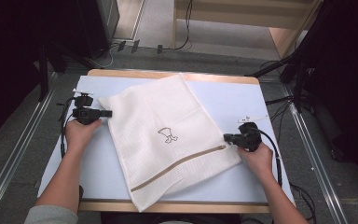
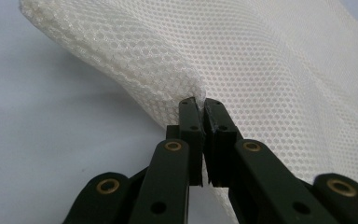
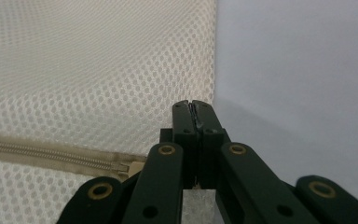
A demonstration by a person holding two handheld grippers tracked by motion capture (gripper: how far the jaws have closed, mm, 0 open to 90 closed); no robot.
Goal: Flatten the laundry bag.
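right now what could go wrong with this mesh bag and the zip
1. The left gripper pinches just a small fold at the mesh bag's corner; a hard tug might slip it or snag the mesh.
2. The right gripper is shut near the zipper's end; what it holds is unclear, so pulling may do nothing.

two black hand-held grippers, bare forearms, one grey sleeve

the left gripper (image 1: 106,113) and right gripper (image 1: 226,137) are matte black, each trailing a black cable that loops beside the wrist. in the gripper views, flat linked arms with brass-ringed pivots and small dark screw holes carry blocky jaws. a small white strip sits near each gripper. a grey sleeve (image 1: 51,214) covers the left upper arm.
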